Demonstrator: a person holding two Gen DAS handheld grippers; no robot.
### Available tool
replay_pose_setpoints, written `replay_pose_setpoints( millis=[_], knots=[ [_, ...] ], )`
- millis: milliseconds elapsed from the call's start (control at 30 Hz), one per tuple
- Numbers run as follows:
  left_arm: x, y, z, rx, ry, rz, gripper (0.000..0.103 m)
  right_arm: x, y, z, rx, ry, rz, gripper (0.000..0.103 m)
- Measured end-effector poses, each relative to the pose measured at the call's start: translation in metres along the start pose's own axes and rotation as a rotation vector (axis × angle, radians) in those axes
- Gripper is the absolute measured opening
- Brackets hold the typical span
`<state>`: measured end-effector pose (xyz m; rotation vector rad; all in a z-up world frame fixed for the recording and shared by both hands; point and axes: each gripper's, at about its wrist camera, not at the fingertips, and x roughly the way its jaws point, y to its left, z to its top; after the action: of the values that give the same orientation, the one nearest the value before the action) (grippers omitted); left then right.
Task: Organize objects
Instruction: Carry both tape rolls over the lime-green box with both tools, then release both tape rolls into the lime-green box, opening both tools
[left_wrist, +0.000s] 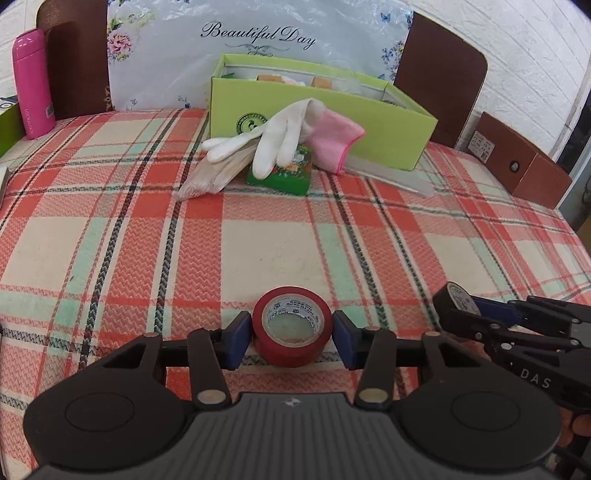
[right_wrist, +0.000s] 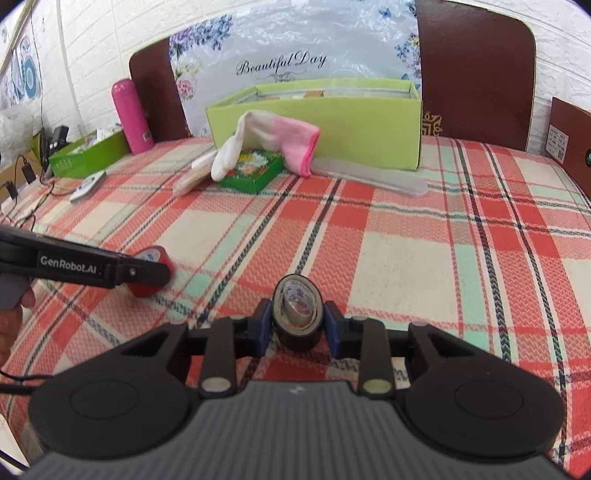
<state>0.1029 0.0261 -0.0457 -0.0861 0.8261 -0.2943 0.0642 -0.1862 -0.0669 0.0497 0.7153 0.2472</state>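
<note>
My left gripper (left_wrist: 291, 334) is shut on a red tape roll (left_wrist: 291, 325), low over the plaid cloth; both also show in the right wrist view, the roll (right_wrist: 151, 271) at the left behind the gripper's arm. My right gripper (right_wrist: 297, 325) is shut on a black tape roll (right_wrist: 297, 317), squeezed into an oval; it shows at the right of the left wrist view (left_wrist: 456, 301). A light green open box (left_wrist: 317, 110) (right_wrist: 332, 122) stands at the far side with things inside.
In front of the box lie a white and pink glove (left_wrist: 291, 133), a small green flowered box (left_wrist: 282, 173), a clear plastic bag (left_wrist: 207, 177) and a clear flat strip (left_wrist: 391, 175). A pink bottle (left_wrist: 33, 85) stands far left by another green box (right_wrist: 85, 155). Brown chair backs (right_wrist: 476, 62) stand behind.
</note>
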Motion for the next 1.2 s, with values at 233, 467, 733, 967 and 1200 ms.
replay_pose_setpoints(
  millis=[233, 467, 733, 967, 1200],
  knots=[
    [-0.02, -0.017, 0.038, 0.066, -0.111, -0.057, 0.05, -0.009, -0.007, 0.039, -0.002, -0.095, 0.011, 0.029],
    [-0.028, -0.026, 0.098, 0.088, -0.244, -0.092, 0.05, -0.008, -0.012, 0.092, -0.036, -0.221, -0.001, 0.029],
    [0.014, -0.014, 0.17, 0.037, -0.251, -0.047, 0.05, 0.032, -0.035, 0.157, -0.023, -0.29, -0.067, 0.029],
    [0.065, -0.006, 0.207, 0.014, -0.22, -0.025, 0.05, 0.074, -0.059, 0.187, 0.006, -0.292, -0.121, 0.029],
    [0.091, 0.004, 0.209, -0.006, -0.219, 0.034, 0.074, 0.123, -0.065, 0.191, -0.013, -0.22, -0.147, 0.071]
  ],
)
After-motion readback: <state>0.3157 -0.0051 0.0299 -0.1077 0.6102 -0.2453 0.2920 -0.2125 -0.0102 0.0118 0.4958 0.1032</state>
